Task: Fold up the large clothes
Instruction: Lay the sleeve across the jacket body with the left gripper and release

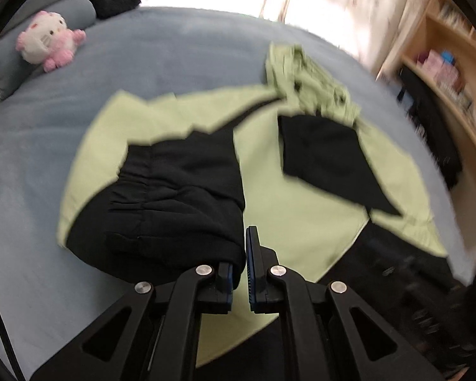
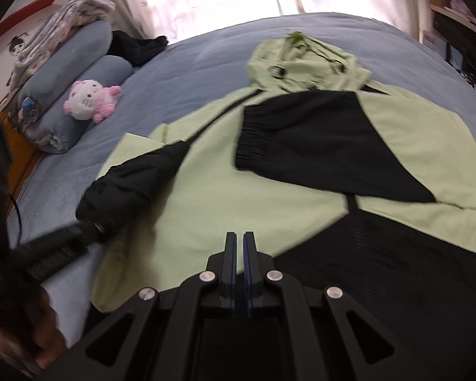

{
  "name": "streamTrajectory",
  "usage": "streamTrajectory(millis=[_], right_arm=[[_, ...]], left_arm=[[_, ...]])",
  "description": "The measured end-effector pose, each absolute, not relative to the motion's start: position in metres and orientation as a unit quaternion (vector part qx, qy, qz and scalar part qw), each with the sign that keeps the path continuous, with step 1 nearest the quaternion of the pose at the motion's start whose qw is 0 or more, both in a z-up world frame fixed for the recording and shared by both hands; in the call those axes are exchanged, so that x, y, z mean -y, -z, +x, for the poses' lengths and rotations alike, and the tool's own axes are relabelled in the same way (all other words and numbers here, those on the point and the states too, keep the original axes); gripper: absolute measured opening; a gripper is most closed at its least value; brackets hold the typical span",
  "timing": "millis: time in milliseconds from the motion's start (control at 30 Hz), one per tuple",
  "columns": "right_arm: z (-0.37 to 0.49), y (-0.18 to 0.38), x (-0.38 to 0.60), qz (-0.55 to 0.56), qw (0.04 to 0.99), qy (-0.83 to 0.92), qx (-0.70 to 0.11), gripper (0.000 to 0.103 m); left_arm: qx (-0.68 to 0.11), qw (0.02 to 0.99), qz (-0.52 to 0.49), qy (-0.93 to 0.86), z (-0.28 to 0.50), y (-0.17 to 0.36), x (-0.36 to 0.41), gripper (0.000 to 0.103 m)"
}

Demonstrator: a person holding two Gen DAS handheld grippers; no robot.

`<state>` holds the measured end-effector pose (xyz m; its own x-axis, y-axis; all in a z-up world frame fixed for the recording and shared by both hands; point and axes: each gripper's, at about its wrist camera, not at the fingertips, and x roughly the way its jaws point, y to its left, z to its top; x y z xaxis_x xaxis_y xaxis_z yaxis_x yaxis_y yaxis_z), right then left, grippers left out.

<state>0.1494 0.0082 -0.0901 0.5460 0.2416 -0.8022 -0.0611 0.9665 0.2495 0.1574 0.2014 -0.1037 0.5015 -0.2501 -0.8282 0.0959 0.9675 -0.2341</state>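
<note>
Spread flat on the blue bed [image 2: 206, 50]: a pale green jacket [image 2: 225, 197] with black sleeves, hood [image 2: 304, 63] toward the curtained window, hem toward the cameras. Right-hand black sleeve [image 2: 320, 143] already folded in across the chest, cuff lying near the centre zip. Other sleeve [image 1: 180, 190] lifted off the bed, its cuff end pinched in the left claw [image 1: 239, 273]; jaws nearly together with black cloth bunched at the left finger, though blur makes the exact bite hard to read, so probably a thin fold caught between the pads. Same sleeve seen from the right wrist view as a dark roll held up at the jacket's left edge, above the mattress. Right claw [image 2: 240, 254] closed on nothing, hovering over the lower green panel, clear of the cloth.

Progress, judged from the lie of things: early to middle. One sleeve in, second sleeve in hand and not yet laid across the body. Left to do: setting that sleeve down over the chest, tucking the hood, then folding the body into a compact stack. Black mesh lining [image 2: 397, 270] showing at the near hem, so some tidying likely there too.

Off to the side, unrelated: pink plush toy [image 2: 91, 100] by the rolled pillows [image 2: 69, 73].
</note>
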Motion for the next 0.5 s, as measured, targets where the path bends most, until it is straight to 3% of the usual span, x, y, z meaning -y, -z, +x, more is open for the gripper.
streamTrajectory(millis=[133,233,300,400,433,467,500], right_arm=[[0.143,0.095,0.008,0.100,0.872,-0.087,-0.472,0.004],[0.140,0.097,0.010,0.103,0.868,-0.101,-0.474,0.004],[0.139,0.096,0.006,0.100,0.868,-0.119,-0.472,0.004],[0.138,0.088,-0.003,0.091,0.870,-0.143,-0.462,0.007],[0.138,0.084,-0.007,0.086,0.872,-0.149,-0.458,0.017],[0.137,0.080,-0.011,0.081,0.874,-0.158,-0.453,0.035],[0.137,0.075,-0.017,0.075,0.876,-0.168,-0.445,0.042]], left_arm=[[-0.506,0.856,-0.062,0.086,0.151,0.122,-0.190,0.012],[-0.507,0.854,-0.067,0.091,0.141,0.118,-0.193,0.028],[-0.508,0.852,-0.077,0.102,0.147,0.115,-0.194,0.049],[-0.494,0.856,-0.096,0.113,0.133,0.102,-0.201,0.067],[-0.492,0.858,-0.098,0.111,0.132,0.099,-0.203,0.070],[-0.488,0.860,-0.101,0.107,0.127,0.095,-0.208,0.075],[-0.484,0.862,-0.105,0.107,0.122,0.092,-0.213,0.076]])
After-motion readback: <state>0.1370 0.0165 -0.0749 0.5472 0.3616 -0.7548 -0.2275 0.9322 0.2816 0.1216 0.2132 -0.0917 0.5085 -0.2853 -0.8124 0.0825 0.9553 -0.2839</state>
